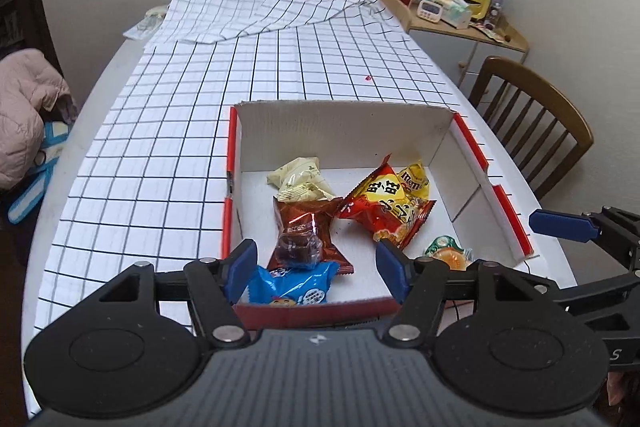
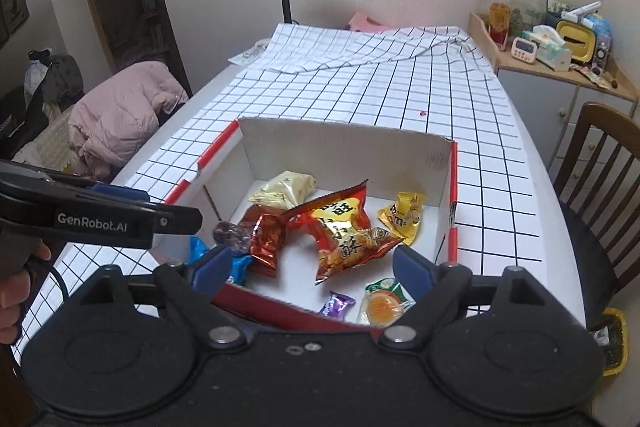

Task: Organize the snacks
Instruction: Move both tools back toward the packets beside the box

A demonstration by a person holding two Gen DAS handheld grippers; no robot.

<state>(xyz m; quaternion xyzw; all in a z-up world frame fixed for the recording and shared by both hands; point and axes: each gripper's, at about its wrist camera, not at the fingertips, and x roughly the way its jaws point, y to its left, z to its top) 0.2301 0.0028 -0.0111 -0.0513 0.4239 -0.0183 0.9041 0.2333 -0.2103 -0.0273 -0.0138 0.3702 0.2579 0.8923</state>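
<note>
Left claw (image 1: 316, 261) spread, holding nothing, poised over the near edge of the box (image 1: 340, 123). Box sits on the checked surface (image 1: 160, 147), toward its near right corner.

Inside, left to right: blue packet (image 1: 292, 287) at the near wall; brown foil packet (image 1: 306, 231); cream packet (image 1: 300, 179) toward the far wall; red rice-cracker bag (image 1: 384, 211); yellow M&M's bag (image 1: 416, 181); orange jelly cup (image 1: 446, 251); purple candy (image 2: 338, 303).

Right claw (image 2: 312, 265) likewise spread, empty.

No snack visible outside the box; gathering looks largely finished.

Both wrist views look down from close above the box's (image 1: 344, 131) near edge, left view sitting left of right.
</note>
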